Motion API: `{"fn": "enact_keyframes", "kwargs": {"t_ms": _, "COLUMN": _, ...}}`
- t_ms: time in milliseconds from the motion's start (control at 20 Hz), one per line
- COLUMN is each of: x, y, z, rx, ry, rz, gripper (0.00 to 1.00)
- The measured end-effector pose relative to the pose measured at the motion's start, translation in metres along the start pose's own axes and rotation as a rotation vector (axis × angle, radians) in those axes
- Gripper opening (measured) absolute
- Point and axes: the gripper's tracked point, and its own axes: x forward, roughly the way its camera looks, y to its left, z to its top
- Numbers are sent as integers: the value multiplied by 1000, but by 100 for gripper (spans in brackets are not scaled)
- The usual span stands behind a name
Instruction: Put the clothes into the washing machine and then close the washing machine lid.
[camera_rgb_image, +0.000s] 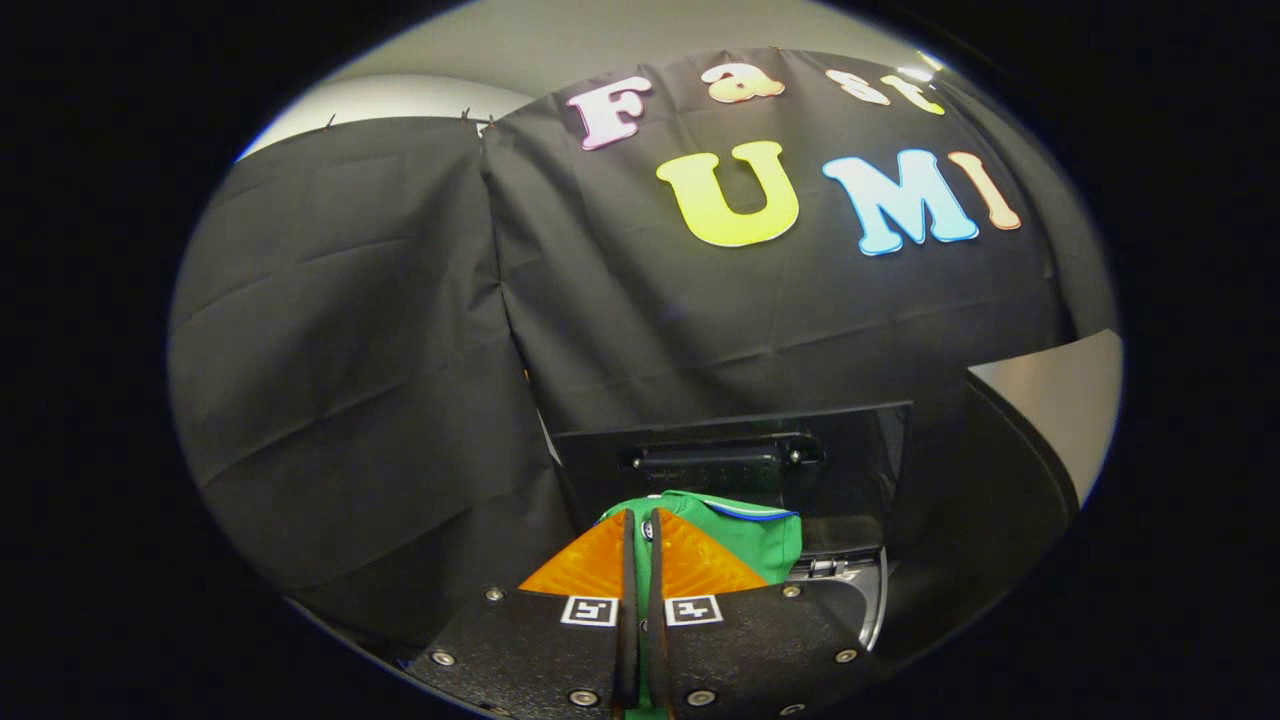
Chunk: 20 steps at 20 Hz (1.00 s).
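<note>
My gripper (641, 518) is shut on a green garment (750, 545) with a blue-and-white trim. The cloth is pinched in the thin gap between the two fingers and bunches out ahead of them and to their right. Just beyond the garment stands the washing machine's dark lid (860, 455), raised upright, with a black handle block (725, 462) on its inner face. The machine's pale rim (872, 590) curves below the lid, to the right of the fingers. The garment hangs in front of the lid, over the machine's opening; the drum itself is hidden by the cloth and the gripper.
The booth's black cloth wall (380, 380) hangs close behind and to the left of the machine. A dark rounded edge (1010, 480) and a pale wall (1070, 400) lie to the right.
</note>
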Motion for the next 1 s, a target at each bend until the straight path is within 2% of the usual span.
{"fn": "enact_keyframes", "kwargs": {"t_ms": 50, "x": 5, "y": 0, "z": -9, "rx": -8, "ry": 10, "rz": -9, "gripper": 4}}
{"fn": "enact_keyframes", "kwargs": {"t_ms": 100, "x": 9, "y": -1, "z": -12, "rx": -14, "ry": 10, "rz": -11, "gripper": 9}}
{"fn": "enact_keyframes", "kwargs": {"t_ms": 450, "x": 15, "y": -8, "z": -24, "rx": -59, "ry": 4, "rz": -65, "gripper": 92}}
{"fn": "enact_keyframes", "kwargs": {"t_ms": 550, "x": 12, "y": -12, "z": -34, "rx": -62, "ry": 19, "rz": -75, "gripper": 95}}
{"fn": "enact_keyframes", "kwargs": {"t_ms": 1000, "x": 2, "y": -14, "z": -45, "rx": -69, "ry": 40, "rz": -78, "gripper": 96}}
